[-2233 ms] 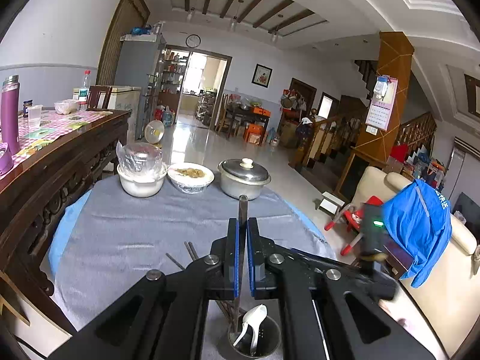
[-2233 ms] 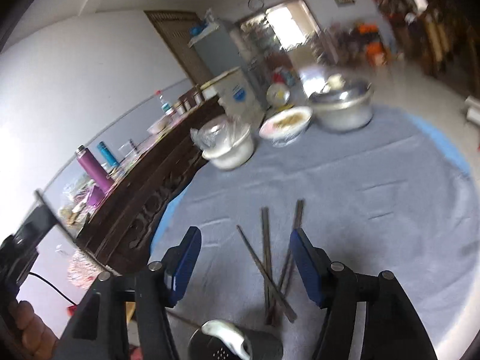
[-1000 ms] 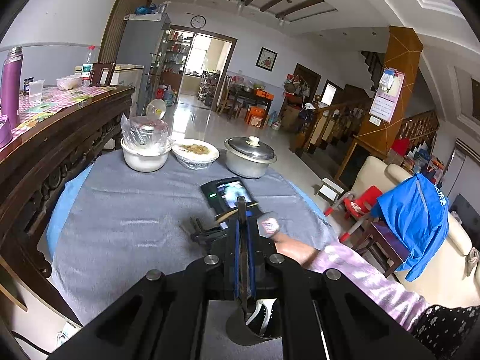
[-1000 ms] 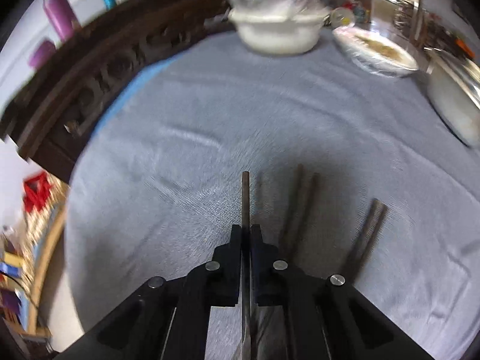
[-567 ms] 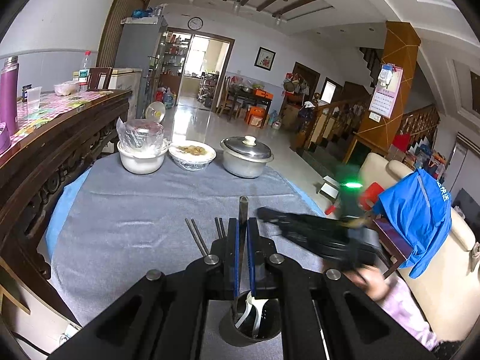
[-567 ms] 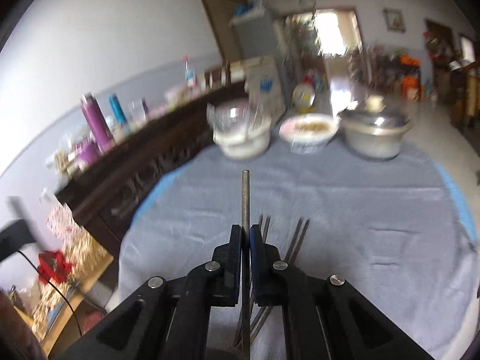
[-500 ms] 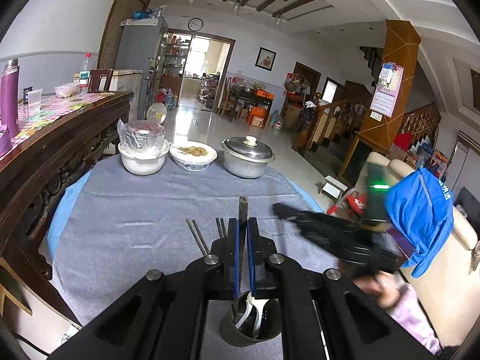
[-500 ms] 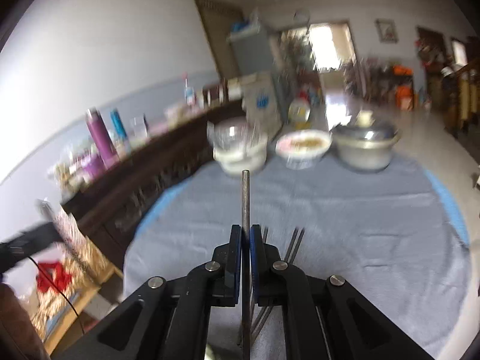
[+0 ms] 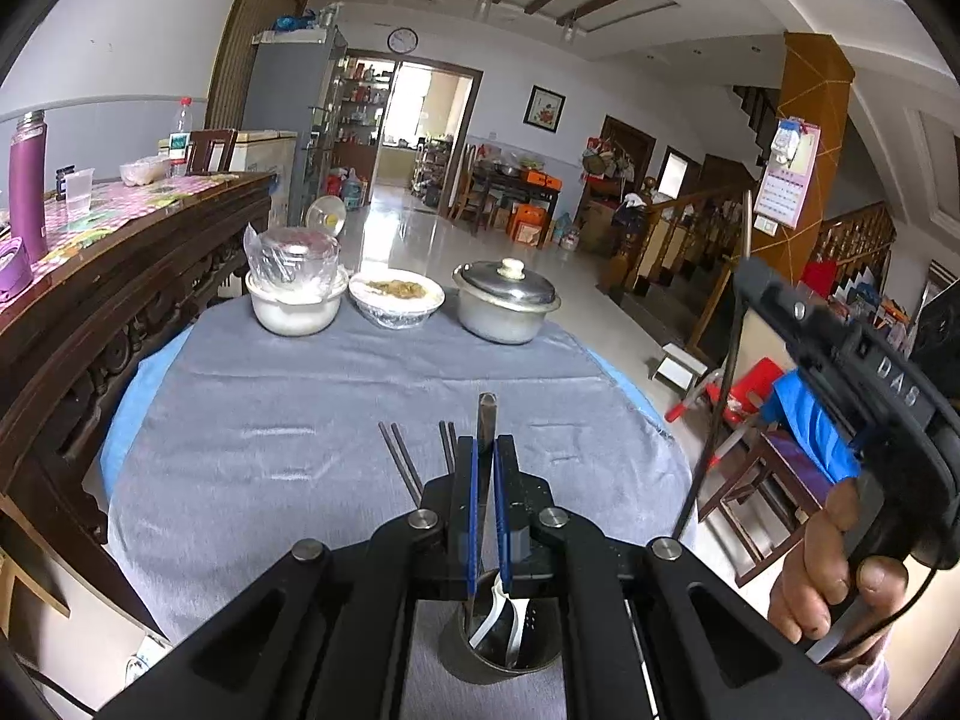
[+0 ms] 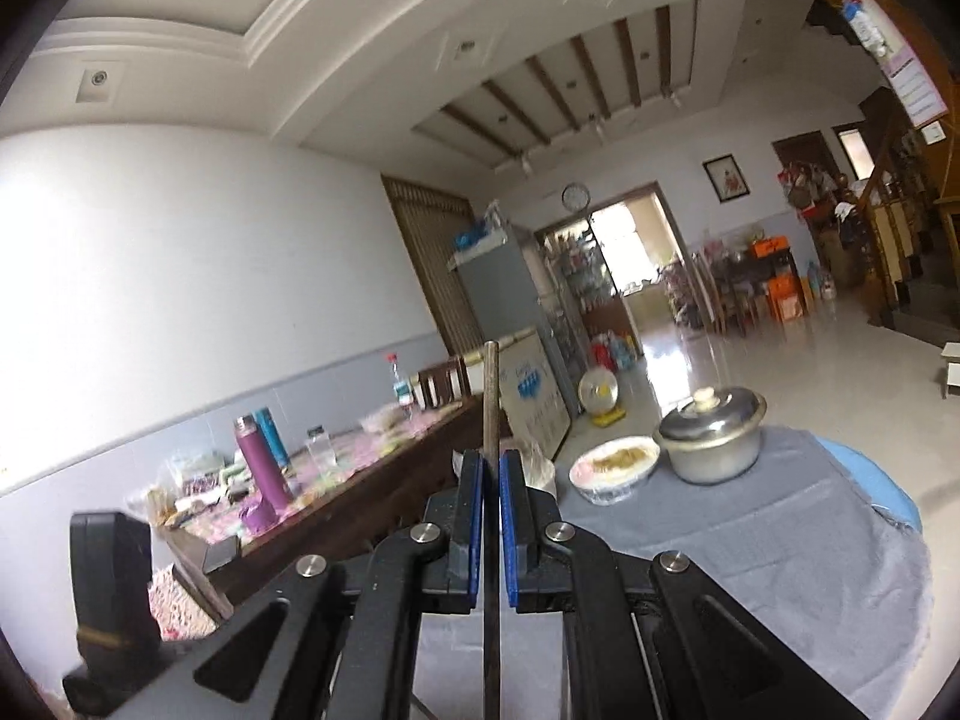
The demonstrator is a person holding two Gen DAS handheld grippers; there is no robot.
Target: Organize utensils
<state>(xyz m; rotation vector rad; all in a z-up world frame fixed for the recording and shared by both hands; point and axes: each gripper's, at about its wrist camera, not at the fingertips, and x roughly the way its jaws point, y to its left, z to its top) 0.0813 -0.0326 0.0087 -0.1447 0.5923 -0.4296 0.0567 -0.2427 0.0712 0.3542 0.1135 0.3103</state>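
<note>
Left gripper (image 9: 486,456) was pressed together on a dark chopstick (image 9: 485,420), its tip poking out ahead of the blue pads (image 9: 474,480). Directly below the jaws sat the metal utensil holder (image 9: 474,657) with a white spoon (image 9: 498,600) inside. Chopstick's lower end seemed to run down into the holder, hard to tell for sure.

Right gripper (image 10: 491,480) also pinched a chopstick (image 10: 490,396), held up high and tilted toward the ceiling. From the left wrist view that second chopstick (image 9: 729,360) hung long and thin to the right of the left tool, well apart from the holder.

Step judged: dropping chopsticks into the holder, one per gripper. Next move likely needs the left jaws to part so the stick falls in, then the right stick swung over the holder mouth and lowered end-first. Long stick could miss the rim.

More loose chopsticks (image 9: 399,459) lay on the grey tablecloth (image 9: 270,420) just ahead of the left fingers, not yet collected.

Far ahead on the cloth: white bowl (image 9: 294,306) with plastic wrap, food bowl (image 9: 396,300), lidded steel pot (image 9: 507,300). Wooden sideboard (image 9: 120,252) to the left with a purple flask (image 9: 27,180). Big open room, tiled floor, staircase to the right.
</note>
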